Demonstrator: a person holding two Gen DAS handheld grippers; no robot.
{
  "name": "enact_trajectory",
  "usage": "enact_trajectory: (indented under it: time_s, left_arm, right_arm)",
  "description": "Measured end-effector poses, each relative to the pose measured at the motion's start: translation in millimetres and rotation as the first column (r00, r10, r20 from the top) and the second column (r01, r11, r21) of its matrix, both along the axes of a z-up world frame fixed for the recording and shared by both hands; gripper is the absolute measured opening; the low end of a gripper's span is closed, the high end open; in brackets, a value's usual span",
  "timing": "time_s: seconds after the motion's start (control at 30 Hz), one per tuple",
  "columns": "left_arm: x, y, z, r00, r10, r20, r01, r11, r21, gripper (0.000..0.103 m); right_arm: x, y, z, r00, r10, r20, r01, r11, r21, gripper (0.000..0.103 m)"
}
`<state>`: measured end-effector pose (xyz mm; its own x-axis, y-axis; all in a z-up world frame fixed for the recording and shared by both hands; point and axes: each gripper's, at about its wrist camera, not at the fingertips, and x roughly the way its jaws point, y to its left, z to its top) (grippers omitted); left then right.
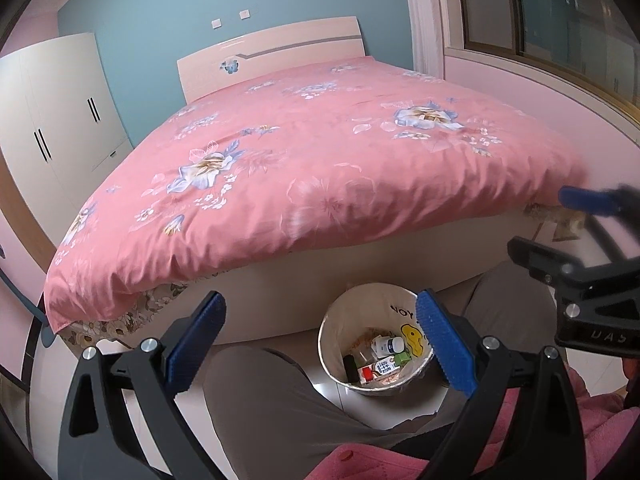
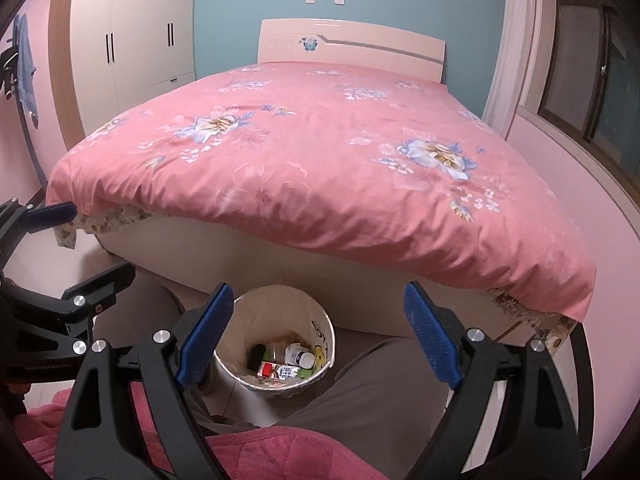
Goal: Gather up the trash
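A white round trash bin [image 1: 352, 312] stands on the floor at the foot of the bed, between the person's knees; it also shows in the right wrist view [image 2: 256, 312]. Inside lie several pieces of trash: a white bottle [image 1: 388, 345] [image 2: 300, 356], a red and white carton [image 1: 370, 372] [image 2: 276, 370], a black item [image 1: 351, 366] [image 2: 256, 356]. My left gripper [image 1: 320, 344] is open and empty, above the bin. My right gripper [image 2: 316, 340] is open and empty, also above it. Each gripper shows at the edge of the other's view.
A bed with a pink floral quilt [image 1: 312, 160] [image 2: 320, 168] fills the middle. A white wardrobe [image 1: 52, 120] [image 2: 132, 28] stands at the left. A window [image 1: 560, 20] is at the right. The person's grey trousers [image 1: 272, 408] [image 2: 384, 392] flank the bin.
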<state>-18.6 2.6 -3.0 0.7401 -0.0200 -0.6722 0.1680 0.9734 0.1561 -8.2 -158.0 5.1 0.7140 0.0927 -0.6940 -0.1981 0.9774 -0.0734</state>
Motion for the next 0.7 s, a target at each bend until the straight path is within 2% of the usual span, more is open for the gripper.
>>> enact_trajectory:
  time_s: [0.7]
  left_arm:
    - [-2.6,3.2,0.4,1.0,0.011,0.0,-0.011,1.0,-0.013,0.097]
  right_arm:
    - [-3.1,7.2,2.0,1.0,0.019,0.008,-0.019,1.0,-0.011,0.085]
